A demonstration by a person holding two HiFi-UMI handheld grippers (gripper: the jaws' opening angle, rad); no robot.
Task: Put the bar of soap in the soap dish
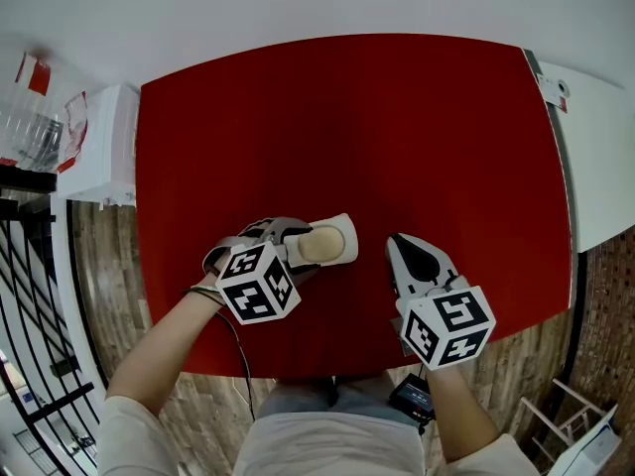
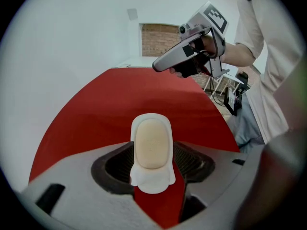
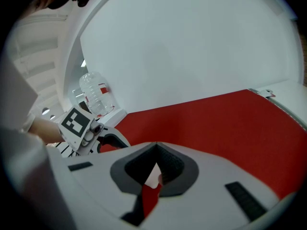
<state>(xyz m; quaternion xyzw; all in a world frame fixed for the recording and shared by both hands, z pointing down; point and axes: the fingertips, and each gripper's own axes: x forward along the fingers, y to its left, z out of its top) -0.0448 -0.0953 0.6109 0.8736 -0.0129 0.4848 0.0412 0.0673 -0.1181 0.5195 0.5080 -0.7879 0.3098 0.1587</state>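
A beige bar of soap lies in a white soap dish on the red table, near its front edge. My left gripper is shut on the near end of the dish. In the left gripper view the soap rests lengthwise in the dish, with the dark pads pressed against the dish's sides. My right gripper hovers just right of the dish, shut and holding nothing. From the left gripper view, it hangs above the table.
A white shelf with clear plastic bottles stands off the table's left edge; one bottle shows in the right gripper view. A white counter adjoins the right edge. A black railing is at lower left.
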